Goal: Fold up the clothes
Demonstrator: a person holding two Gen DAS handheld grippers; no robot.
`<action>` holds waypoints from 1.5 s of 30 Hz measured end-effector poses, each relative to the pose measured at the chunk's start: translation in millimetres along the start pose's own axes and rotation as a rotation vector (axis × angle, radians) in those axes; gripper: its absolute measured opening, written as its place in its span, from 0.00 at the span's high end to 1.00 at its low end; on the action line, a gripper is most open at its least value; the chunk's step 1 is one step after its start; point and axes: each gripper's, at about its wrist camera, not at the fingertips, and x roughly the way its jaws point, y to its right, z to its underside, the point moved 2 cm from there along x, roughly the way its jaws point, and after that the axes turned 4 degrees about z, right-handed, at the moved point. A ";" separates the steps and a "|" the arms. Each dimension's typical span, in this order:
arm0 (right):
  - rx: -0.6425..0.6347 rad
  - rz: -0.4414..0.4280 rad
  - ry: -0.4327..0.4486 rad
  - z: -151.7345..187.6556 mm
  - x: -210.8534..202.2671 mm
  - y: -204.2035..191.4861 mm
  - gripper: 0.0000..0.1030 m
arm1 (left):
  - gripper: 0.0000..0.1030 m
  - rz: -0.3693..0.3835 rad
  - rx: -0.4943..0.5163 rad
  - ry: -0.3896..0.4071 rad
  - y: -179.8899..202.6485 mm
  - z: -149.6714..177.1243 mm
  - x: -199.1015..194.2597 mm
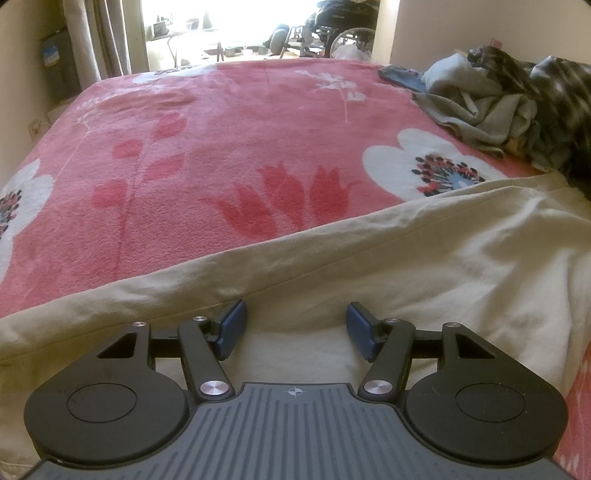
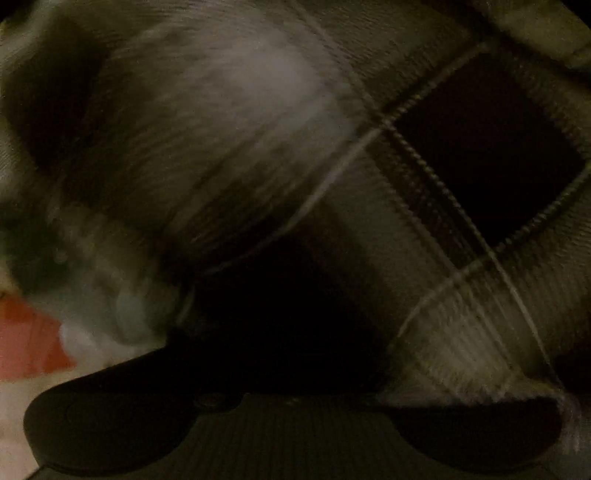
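A cream garment [image 1: 424, 266] lies flat across the near part of a bed with a pink flowered blanket [image 1: 221, 147]. My left gripper [image 1: 295, 328] is open and empty, its blue pads [image 1: 232, 325] resting low over the cream cloth. In the right wrist view a dark plaid fabric [image 2: 406, 184] presses against the camera and fills the frame, blurred. It covers my right gripper's fingers, so I cannot see how the jaws stand. Only the gripper's dark body shows at the bottom.
A heap of unfolded clothes [image 1: 498, 99], grey and dark plaid, sits at the back right of the bed. A bright doorway [image 1: 258, 29] with furniture lies beyond the bed's far edge. Curtains [image 1: 99, 37] hang at the back left.
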 end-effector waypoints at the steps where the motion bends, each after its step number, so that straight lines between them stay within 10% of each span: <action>1: -0.024 0.006 0.008 4.3 -12.7 -1.3 0.91 | 0.41 0.001 0.000 0.002 -0.3 0.4 -0.1; 3: -0.065 -0.021 0.059 13.6 -43.4 -1.1 0.70 | 0.41 0.003 0.000 0.003 -0.5 0.8 -0.3; 10: -0.554 -0.406 0.201 53.0 -135.1 -64.1 0.62 | 0.40 0.006 0.009 0.006 -0.6 1.3 0.2; 23: -0.963 -0.659 -0.143 23.2 -91.5 -133.4 0.61 | 0.39 0.009 0.023 0.018 0.1 2.4 0.0; 26: -1.006 -0.656 -0.170 27.3 -96.2 -132.4 0.64 | 0.39 0.010 0.028 0.022 0.3 2.5 0.3; 30: -1.027 -0.601 -0.102 34.4 -103.6 -133.5 0.99 | 0.39 0.011 0.030 0.023 0.1 2.4 0.0; 38: -0.977 -0.485 0.167 25.7 -134.8 -122.5 0.99 | 0.39 0.006 0.017 0.020 0.9 -1.4 -0.4; 45: -1.036 -0.428 0.226 22.0 -117.6 -146.7 1.00 | 0.39 -0.022 0.024 0.031 2.7 -6.1 2.8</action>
